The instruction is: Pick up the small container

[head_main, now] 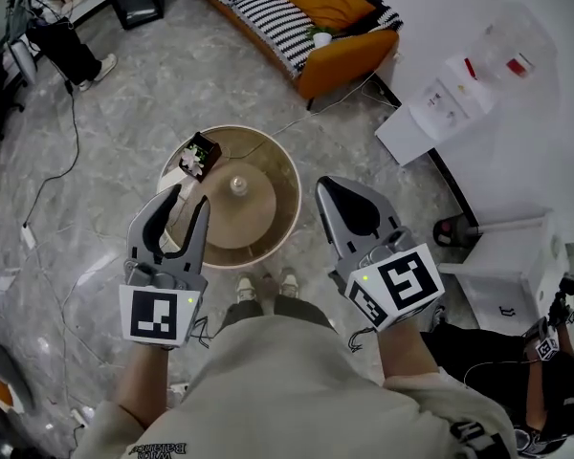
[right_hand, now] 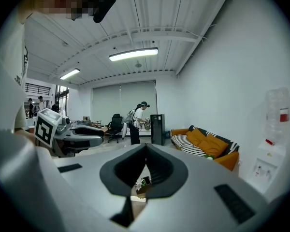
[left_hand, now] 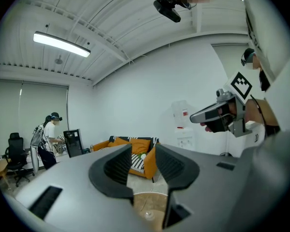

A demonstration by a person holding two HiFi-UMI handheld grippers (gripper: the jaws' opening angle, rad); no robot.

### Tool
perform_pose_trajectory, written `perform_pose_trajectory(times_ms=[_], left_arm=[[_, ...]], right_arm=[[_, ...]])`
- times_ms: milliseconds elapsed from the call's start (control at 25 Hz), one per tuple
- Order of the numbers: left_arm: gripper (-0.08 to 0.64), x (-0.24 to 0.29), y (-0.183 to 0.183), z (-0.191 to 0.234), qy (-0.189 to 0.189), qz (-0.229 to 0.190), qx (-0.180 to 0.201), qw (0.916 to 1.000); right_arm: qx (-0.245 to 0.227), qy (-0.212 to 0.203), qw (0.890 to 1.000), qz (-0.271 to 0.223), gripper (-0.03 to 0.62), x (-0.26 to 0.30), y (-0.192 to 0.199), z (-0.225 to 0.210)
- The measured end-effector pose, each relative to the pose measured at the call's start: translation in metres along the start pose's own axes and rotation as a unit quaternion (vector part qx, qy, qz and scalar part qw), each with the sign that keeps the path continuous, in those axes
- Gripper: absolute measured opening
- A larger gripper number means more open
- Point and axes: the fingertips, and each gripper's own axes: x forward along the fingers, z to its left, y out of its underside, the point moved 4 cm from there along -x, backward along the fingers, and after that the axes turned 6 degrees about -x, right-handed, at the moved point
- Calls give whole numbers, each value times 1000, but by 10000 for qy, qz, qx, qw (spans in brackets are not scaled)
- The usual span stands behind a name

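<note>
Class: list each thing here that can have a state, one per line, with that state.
left gripper: open, nothing between its jaws.
right gripper: shut, empty.
small container: standing on the round table, untouched.
plant box: sitting at the table's far-left edge.
ceiling light: on.

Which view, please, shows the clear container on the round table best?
The head view: the container sits unobstructed at the table's centre. The left gripper view shows only a partial glimpse at its bottom edge. The right gripper view misses it, showing the plant box instead.
</note>
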Motion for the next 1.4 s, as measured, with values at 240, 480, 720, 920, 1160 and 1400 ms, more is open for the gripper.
perform_pose_trajectory(times_ms=[240, 480, 720, 920, 1160, 1400], left_arm=[[210, 37, 17, 7, 50, 17, 54, 10000], [295, 83, 52, 16, 153, 84, 164, 9997], [327, 131, 95, 26, 248, 168, 165, 9994], [331, 164, 138, 40, 225, 191, 135, 9995], [337, 201, 211, 48, 217, 519, -13, 9984], [345, 230, 288, 46, 330, 823, -78, 9960]], right_arm=[[-81, -81, 9999, 33, -3, 29, 11, -15], [-135, -188, 9997, 65, -3, 66, 29, -26], [-33, -222, 9997, 74, -3, 107, 62, -37], [-130, -95, 9996, 236, -3, 142, 107, -43], [-32, -156, 9986, 506, -3, 174, 166, -43], [9, -205, 9970, 750, -3, 198, 230, -40]])
